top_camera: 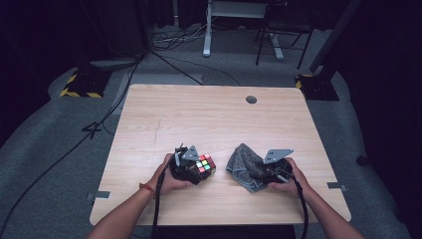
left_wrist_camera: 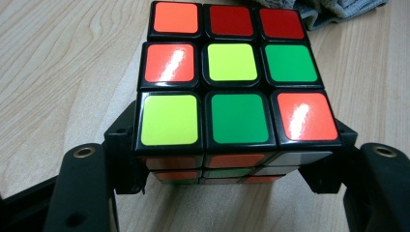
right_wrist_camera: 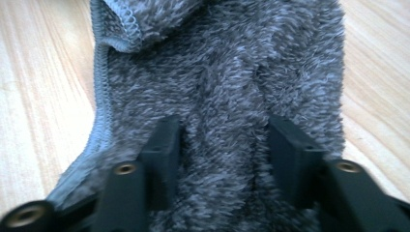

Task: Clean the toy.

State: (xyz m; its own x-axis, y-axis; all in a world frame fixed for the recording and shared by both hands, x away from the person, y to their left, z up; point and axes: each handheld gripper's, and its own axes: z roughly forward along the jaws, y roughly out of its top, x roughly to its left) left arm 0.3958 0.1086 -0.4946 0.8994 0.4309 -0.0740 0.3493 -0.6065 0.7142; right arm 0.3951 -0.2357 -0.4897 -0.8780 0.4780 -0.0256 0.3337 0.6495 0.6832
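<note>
A scrambled Rubik's cube [top_camera: 205, 163] sits on the wooden table [top_camera: 199, 114] left of centre. In the left gripper view its top face [left_wrist_camera: 232, 63] shows orange, red, yellow and green stickers. My left gripper [top_camera: 195, 168] is shut on it, with one black jaw pressed against each side of the cube's near end [left_wrist_camera: 232, 166]. To the right lies a crumpled grey fleecy cloth [top_camera: 242, 160]. My right gripper [top_camera: 260, 172] is pushed down into it, and its jaws [right_wrist_camera: 225, 140] pinch a raised fold of the cloth [right_wrist_camera: 217, 63] between them.
A round cable hole [top_camera: 251, 99] sits near the table's far edge. The far half of the table is bare wood. Cables, a desk frame [top_camera: 206, 30] and stands with yellow-black bases [top_camera: 82, 84] are on the grey floor beyond.
</note>
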